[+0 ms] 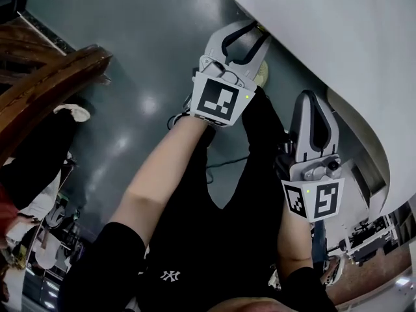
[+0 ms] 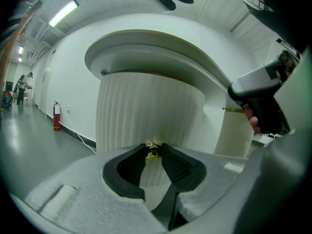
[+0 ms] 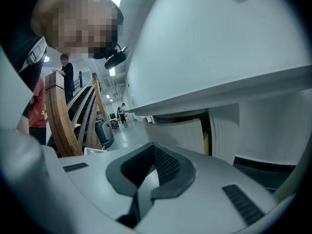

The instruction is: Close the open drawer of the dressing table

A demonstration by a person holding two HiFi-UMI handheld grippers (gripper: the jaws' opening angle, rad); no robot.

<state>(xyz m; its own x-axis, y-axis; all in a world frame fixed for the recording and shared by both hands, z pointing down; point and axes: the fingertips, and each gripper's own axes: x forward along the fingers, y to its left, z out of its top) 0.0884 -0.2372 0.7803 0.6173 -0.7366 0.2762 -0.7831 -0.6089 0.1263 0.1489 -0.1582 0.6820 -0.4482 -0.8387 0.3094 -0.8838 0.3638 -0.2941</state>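
Note:
The white dressing table [image 1: 338, 31] has an oval top [image 2: 146, 48] over a ribbed, curved drawer front [image 2: 146, 106]. My left gripper [image 2: 154, 147] reaches level up to that front, and its tips sit closed around the small gold drawer knob [image 2: 153, 151]. In the head view the left gripper [image 1: 257, 32] pokes in under the table's edge. My right gripper [image 1: 310, 99] hangs lower and to the right, shut and empty. In the right gripper view the right gripper [image 3: 152, 147] faces a ribbed panel [image 3: 180, 135] with a wooden edge under the tabletop.
A curved wooden frame [image 1: 45, 83] stands at the left, over the grey floor [image 1: 149, 31]. A second ribbed pedestal [image 2: 236, 130] stands to the right of the drawer. A red fire extinguisher [image 2: 56, 117] leans by the far wall. A cable [image 1: 224, 164] trails on the floor.

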